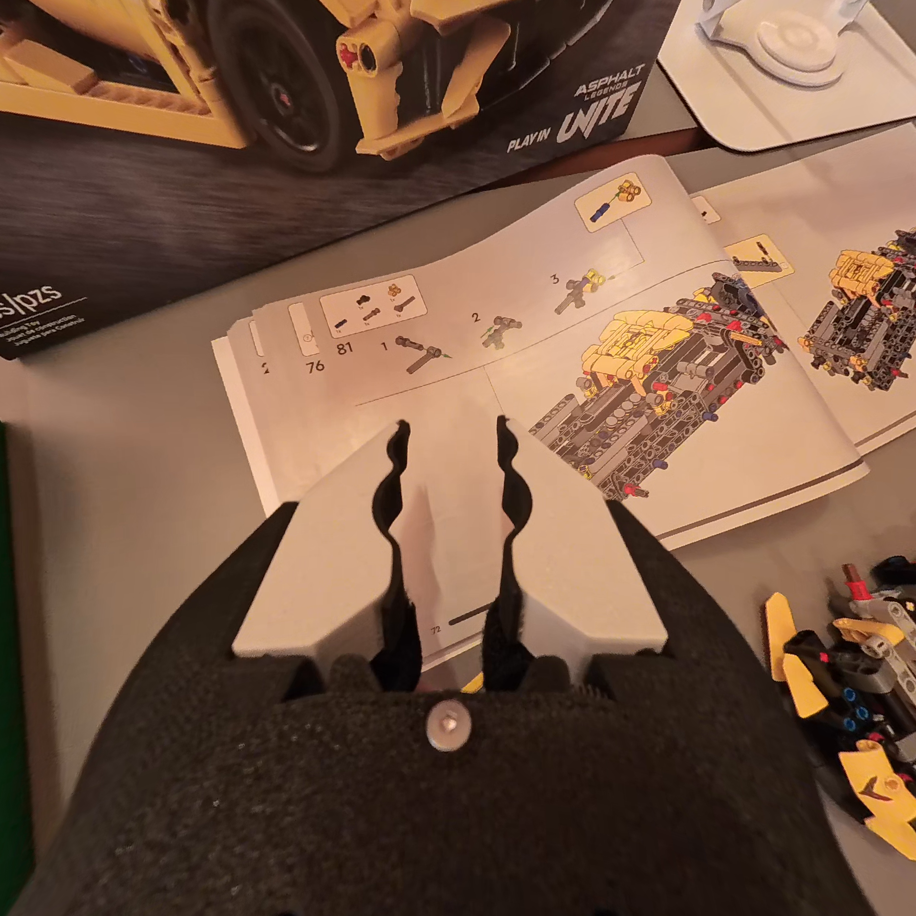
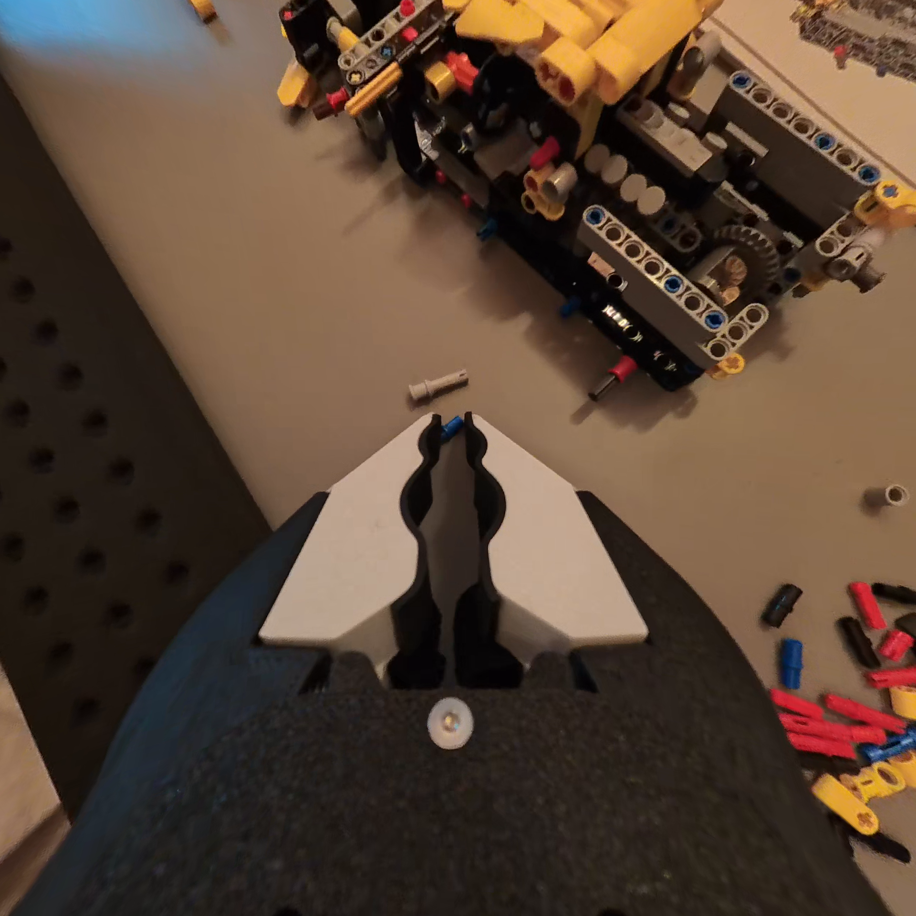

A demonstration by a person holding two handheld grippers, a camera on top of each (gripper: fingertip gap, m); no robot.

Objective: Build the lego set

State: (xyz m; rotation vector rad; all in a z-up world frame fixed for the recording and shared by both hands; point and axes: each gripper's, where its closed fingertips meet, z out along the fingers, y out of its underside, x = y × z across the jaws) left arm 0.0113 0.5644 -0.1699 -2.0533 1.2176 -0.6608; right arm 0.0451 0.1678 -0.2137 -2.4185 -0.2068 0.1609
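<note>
My right gripper [image 2: 452, 421] is shut on a small blue pin [image 2: 451, 427] held at its fingertips above the grey table. A grey pin [image 2: 438, 385] lies on the table just beyond the tips. The partly built car chassis [image 2: 644, 198], black and grey with yellow seats, stands farther off at the upper right. My left gripper [image 1: 452, 426] is open and empty, hovering over the open instruction booklet [image 1: 520, 347]. A part of the built model [image 1: 852, 694] shows at the right edge of the left wrist view.
The set's box [image 1: 248, 148] lies behind the booklet. A white stand on a white mat [image 1: 793, 74] sits at the back right. Loose red, blue, black and yellow pieces [image 2: 842, 718] lie at the right. A grey bush [image 2: 892, 495] lies alone. A dark pegboard [image 2: 74, 446] borders the left. Tip to tip, the grippers are about 40 centimeters apart. From either gripper's tips it is about 20 centimeters to the built model [image 1: 852, 694].
</note>
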